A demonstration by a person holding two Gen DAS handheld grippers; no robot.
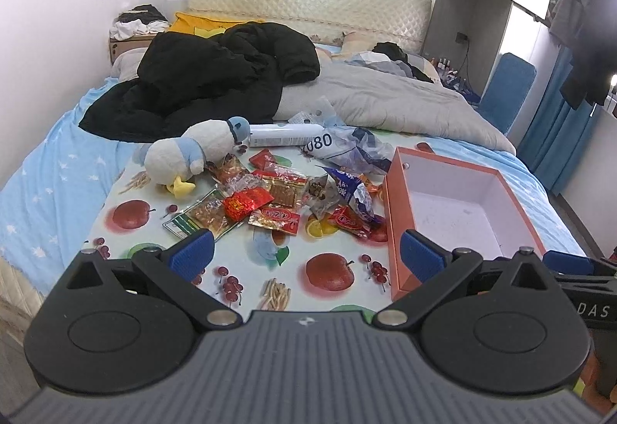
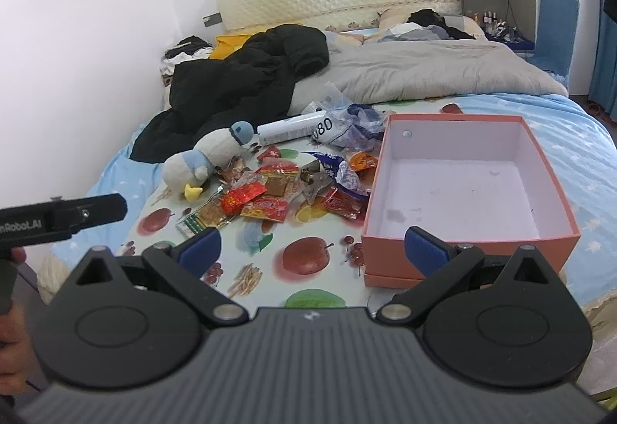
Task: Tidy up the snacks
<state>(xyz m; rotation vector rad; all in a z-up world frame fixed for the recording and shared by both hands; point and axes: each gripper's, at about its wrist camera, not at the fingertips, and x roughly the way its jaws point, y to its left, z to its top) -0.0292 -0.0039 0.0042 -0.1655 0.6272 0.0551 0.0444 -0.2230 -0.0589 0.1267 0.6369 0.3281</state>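
Snack packets (image 1: 270,196) heaped on fruit-print cloth (image 1: 327,269), just left of empty orange box (image 1: 397,231). Left gripper (image 1: 306,254) and right gripper (image 2: 312,250) both spread wide, holding nothing. Advice: take nearest flat packet by edge, lift clear of box wall, release inside. Avoid plush penguin (image 1: 193,154) behind heap.

Snack packets (image 1: 270,200) heaped on cloth, beside open orange box (image 1: 397,227)

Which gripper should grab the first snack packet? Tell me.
Probably left. The left gripper is open and faces the pile of foil snack packets; the open right gripper sits nearer the empty orange cardboard box.
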